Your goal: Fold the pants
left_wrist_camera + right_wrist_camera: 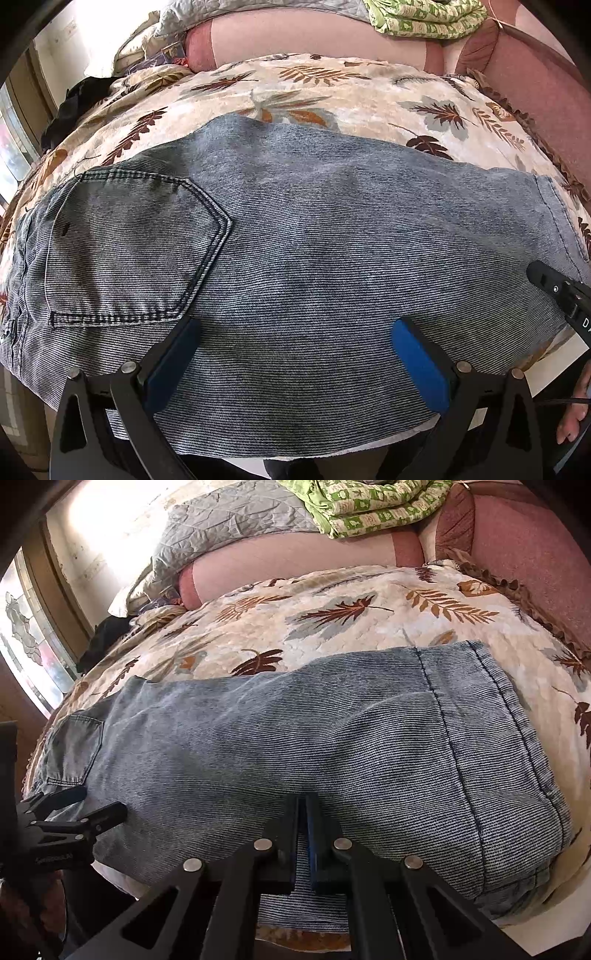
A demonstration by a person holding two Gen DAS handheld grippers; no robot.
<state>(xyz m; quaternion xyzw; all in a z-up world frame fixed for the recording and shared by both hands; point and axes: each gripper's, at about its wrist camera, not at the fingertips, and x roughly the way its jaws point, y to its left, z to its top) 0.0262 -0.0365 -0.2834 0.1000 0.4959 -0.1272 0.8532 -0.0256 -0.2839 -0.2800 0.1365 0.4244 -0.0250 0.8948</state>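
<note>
Blue denim pants (pixel 314 236) lie flat across a leaf-print bedspread (pixel 295 92), back pocket (pixel 129 251) at the left and the leg hem at the right. My left gripper (pixel 295 332) is open, its blue pads wide apart over the near edge of the denim. My right gripper (pixel 306 812) has its jaws together with a thin fold of the pants' (pixel 295 738) near edge between the pads. The right gripper also shows at the right edge of the left wrist view (pixel 557 291). The left gripper also shows at the left of the right wrist view (pixel 74 812).
A green patterned blanket (pixel 369 506) and a grey quilt (pixel 229 524) lie at the back of the bed. A pink pillow (pixel 295 561) lies behind the bedspread (pixel 332 609). A dark garment (pixel 77 107) sits at the far left. A window (pixel 26 638) is at the left.
</note>
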